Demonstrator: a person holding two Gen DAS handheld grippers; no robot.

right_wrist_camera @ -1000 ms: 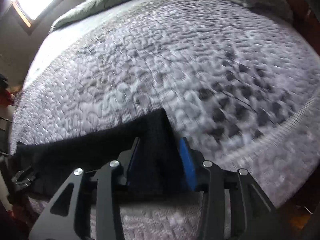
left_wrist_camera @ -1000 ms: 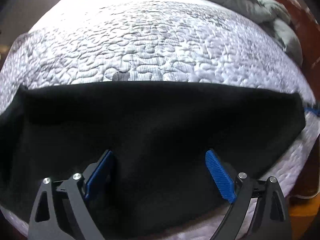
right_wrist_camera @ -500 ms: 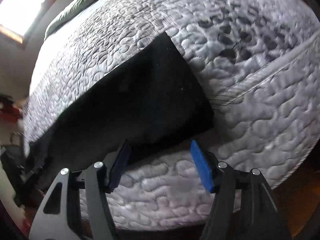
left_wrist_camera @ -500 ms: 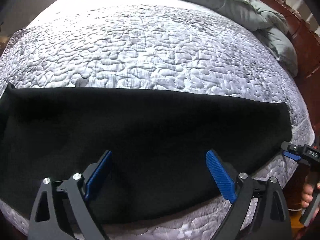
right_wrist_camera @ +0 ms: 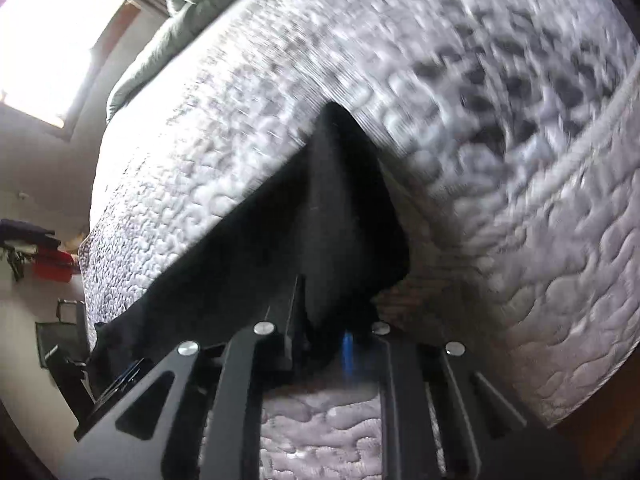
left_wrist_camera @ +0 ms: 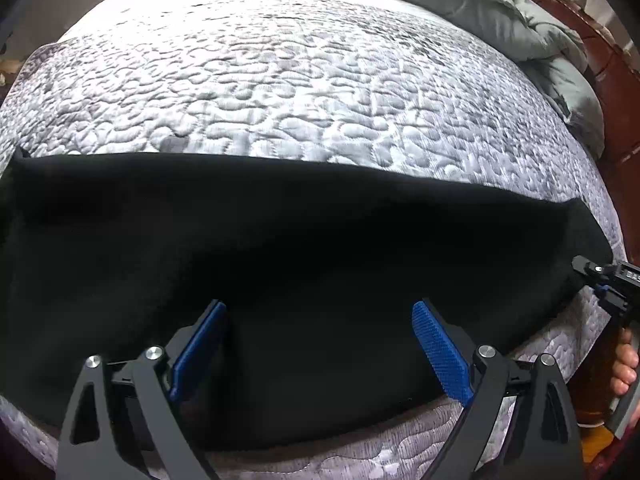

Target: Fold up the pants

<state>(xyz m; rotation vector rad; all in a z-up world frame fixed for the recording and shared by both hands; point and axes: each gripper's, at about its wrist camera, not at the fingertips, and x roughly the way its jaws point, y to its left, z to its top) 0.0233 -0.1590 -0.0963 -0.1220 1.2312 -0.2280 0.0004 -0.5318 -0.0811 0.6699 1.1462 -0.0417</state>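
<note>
We see one pair of black pants (left_wrist_camera: 304,264), plain dark fabric w/ no visible detail, lying flat as a long band across the near edge of a grey-white quilted mattress (left_wrist_camera: 304,80). Far edge of the band runs fairly straight; near edge follows the mattress rim.

Left gripper (left_wrist_camera: 320,348) hovers above the middle of the band, its two blue pads spread wide apart, nothing between them but fabric below; we can't tell if the pads touch the cloth. Right gripper (right_wrist_camera: 324,340) sits at the band's right end, right at the mattress corner. Its jaws have just been closing and are now nearly together, pinching the corner of the pants (right_wrist_camera: 344,216), which rises in a peaked fold just ahead of the pads. Right-wrist view is motion-blurred, so pad contact is hard to read exactly.

Count: 1 pants, 2 grippers, 1 mattress, 1 grey-green comforter (left_wrist_camera: 480,8) bunched at the far side, 1 hand (left_wrist_camera: 626,360) partly seen at the left view's right edge.
</note>
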